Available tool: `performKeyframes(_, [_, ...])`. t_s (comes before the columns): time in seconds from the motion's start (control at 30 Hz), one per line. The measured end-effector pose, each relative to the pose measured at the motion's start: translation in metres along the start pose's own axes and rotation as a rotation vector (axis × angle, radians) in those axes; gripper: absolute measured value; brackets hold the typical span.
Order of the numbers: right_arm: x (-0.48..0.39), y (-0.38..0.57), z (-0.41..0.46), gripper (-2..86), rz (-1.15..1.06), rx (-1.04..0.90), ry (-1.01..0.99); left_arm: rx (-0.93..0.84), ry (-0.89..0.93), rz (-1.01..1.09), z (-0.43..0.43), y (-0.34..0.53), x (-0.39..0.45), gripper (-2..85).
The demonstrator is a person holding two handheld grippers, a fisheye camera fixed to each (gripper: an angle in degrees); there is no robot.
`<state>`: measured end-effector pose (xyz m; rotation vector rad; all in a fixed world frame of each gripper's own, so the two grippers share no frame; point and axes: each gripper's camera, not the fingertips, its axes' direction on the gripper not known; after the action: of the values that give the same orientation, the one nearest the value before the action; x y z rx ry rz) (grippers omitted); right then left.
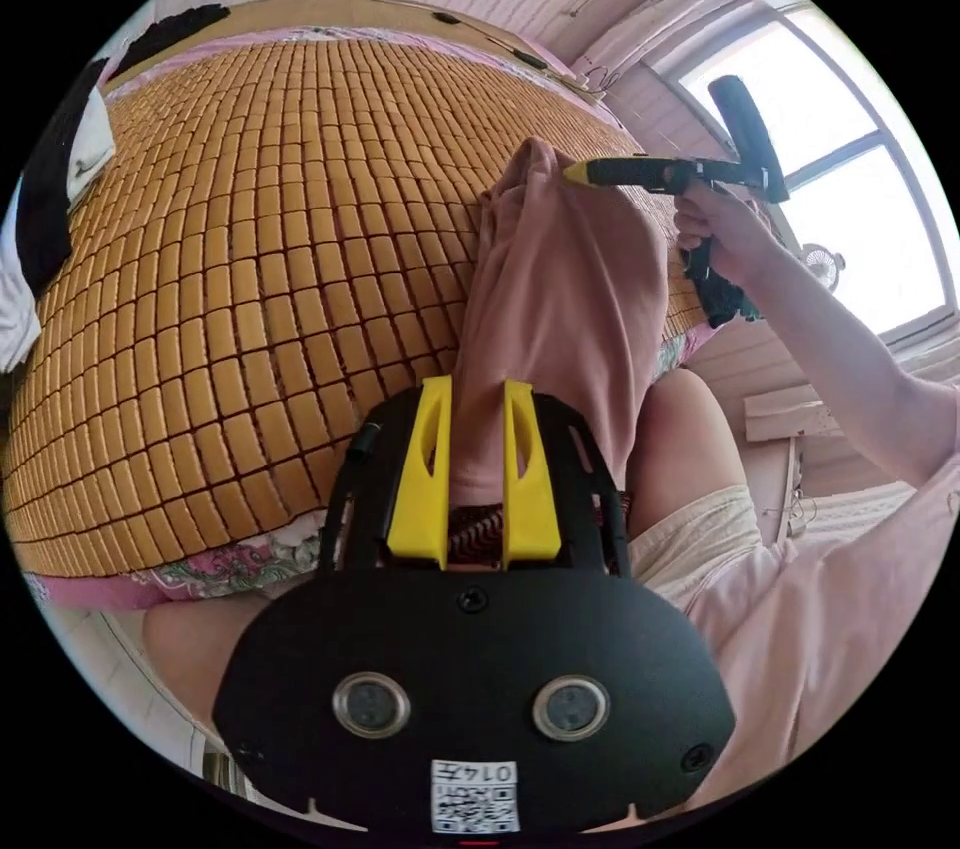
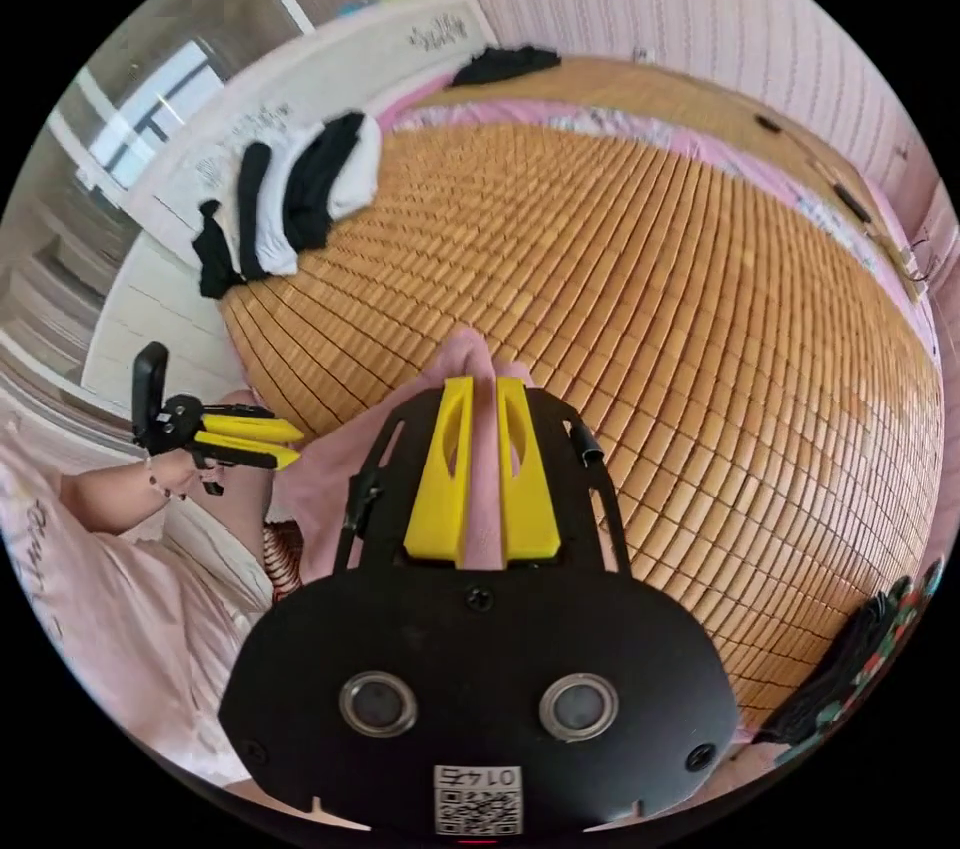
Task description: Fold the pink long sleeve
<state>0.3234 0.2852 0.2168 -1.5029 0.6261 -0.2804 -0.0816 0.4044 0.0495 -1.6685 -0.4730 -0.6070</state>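
— Where do we have the pink long sleeve (image 1: 560, 289) just now?

— Lifted off the bed, hanging as a bunched fold between our two grippers. In the left gripper view it rises from between the left gripper (image 1: 475, 399) and its yellow fingers (image 1: 425, 469), then runs up to the right gripper (image 1: 580, 173), which a hand (image 1: 722, 234) holds out near the window (image 1: 860, 179).

— And how do the left fingers stand?

— Drawn close together with pink cloth filling the gap, so we read them as clamped on the garment.

— The right ones?

— In the right gripper view the right gripper (image 2: 484, 389) has its fingers (image 2: 445, 469) nearly parallel, a strip of the pink long sleeve (image 2: 320, 479) pinched between them and a peak of cloth poking out past the tips. We take that as gripping too. From the other camera the tips look pressed together at the top corner of the fabric.

— What lies beneath?

— The woven bamboo mat (image 1: 250, 269) covering the bed, with a flowered sheet (image 1: 240, 569) showing at its near edge. The garment hangs over that edge, in front of our legs.

— Anything else on the mat?

— In the right gripper view a heap of black and white clothes (image 2: 290, 199) sits at the far corner, well apart from the pink one. The left gripper (image 2: 255, 442) shows at the side there, fingers close together beside the pink cloth.
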Motion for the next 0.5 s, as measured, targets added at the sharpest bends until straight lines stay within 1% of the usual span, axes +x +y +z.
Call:
performKeyframes(0.03, [-0.003, 0.009, -0.019, 2.0, 0.001, 0.056, 0.024, 0.048, -0.028, -0.007, -0.014, 0.009, -0.002, 6.7])
performKeyframes(0.07, [-0.005, 0.018, -0.033, 1.2, 0.005, 0.079, 0.047, 0.061, -0.036, -0.014, -0.019, 0.014, -0.003, 6.4])
performKeyframes(0.2, [-0.010, 0.047, -0.047, 0.2, 0.037, 0.034, 0.025, 0.108, -0.071, -0.006, -0.047, 0.036, -0.002, 4.3])
performKeyframes(0.23, [-0.012, 0.054, -0.040, 0.1, 0.047, -0.005, 0.021, 0.128, -0.071, 0.025, -0.051, 0.038, 0.006, 3.4])
performKeyframes(0.3, [-0.018, 0.058, -0.028, -0.1, 0.060, -0.012, 0.058, 0.149, -0.046, 0.084, -0.049, 0.035, 0.022, 1.7])
performKeyframes(0.37, [-0.018, 0.048, -0.005, -0.2, 0.059, -0.056, 0.147, 0.148, -0.016, 0.129, -0.038, 0.027, 0.039, 0.0])
performKeyframes(0.4, [-0.015, 0.043, 0.002, -0.3, 0.066, -0.081, 0.168, 0.142, -0.048, 0.166, -0.025, 0.022, 0.049, -0.4])
performKeyframes(0.43, [-0.007, 0.036, 0.018, -0.3, 0.097, -0.137, 0.186, 0.131, -0.122, 0.194, -0.010, 0.018, 0.057, -0.7])
performKeyframes(0.47, [0.002, 0.030, 0.033, -0.3, 0.129, -0.188, 0.172, 0.122, -0.152, 0.201, -0.003, 0.016, 0.060, -0.8])
performKeyframes(0.5, [0.006, 0.029, 0.040, -0.3, 0.136, -0.210, 0.162, 0.074, -0.183, 0.210, 0.013, 0.012, 0.060, -0.9])
